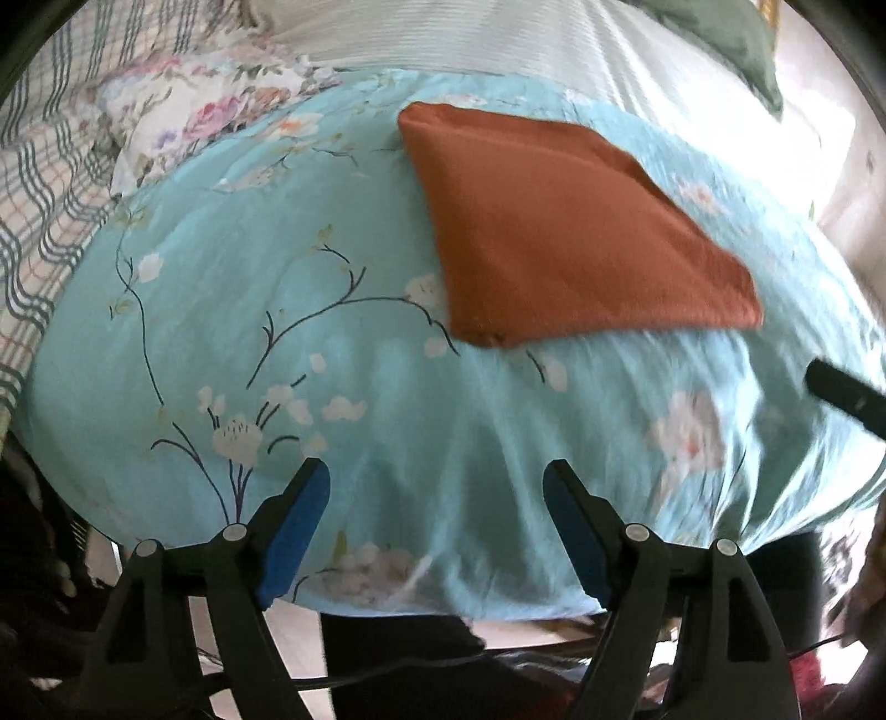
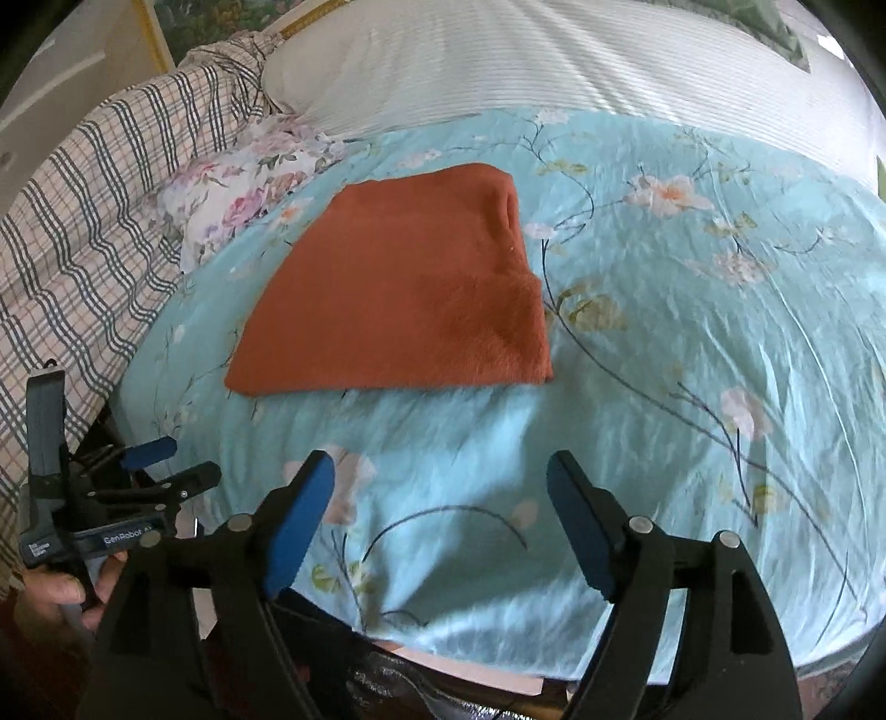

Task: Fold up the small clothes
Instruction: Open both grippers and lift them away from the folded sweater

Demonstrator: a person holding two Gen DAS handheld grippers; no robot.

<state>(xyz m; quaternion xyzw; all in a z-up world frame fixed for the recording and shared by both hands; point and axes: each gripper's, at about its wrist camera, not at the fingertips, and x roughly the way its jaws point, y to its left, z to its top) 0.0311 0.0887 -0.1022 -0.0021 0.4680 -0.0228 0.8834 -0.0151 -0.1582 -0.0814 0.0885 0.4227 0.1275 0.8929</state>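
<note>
A rust-orange fleece garment (image 1: 559,227) lies folded flat on the light blue floral sheet (image 1: 310,310), apart from both grippers. My left gripper (image 1: 437,487) hangs open over the sheet's near edge, nothing between its blue pads. In the right wrist view the same garment (image 2: 410,288) lies ahead and a little left, its folded edge to the right. My right gripper (image 2: 443,482) is open and empty above the sheet (image 2: 692,343). The left gripper (image 2: 166,459) shows at the lower left of that view, held by a hand (image 2: 50,592). A black tip of the right gripper (image 1: 841,393) enters at the left view's right edge.
A checked blanket (image 2: 83,249) and a rose-print cloth (image 2: 243,194) lie along the left side. A white ribbed cover (image 2: 554,61) spreads behind the sheet, with a green cloth (image 1: 747,44) at the far back. The bed's near edge drops to the floor just below both grippers.
</note>
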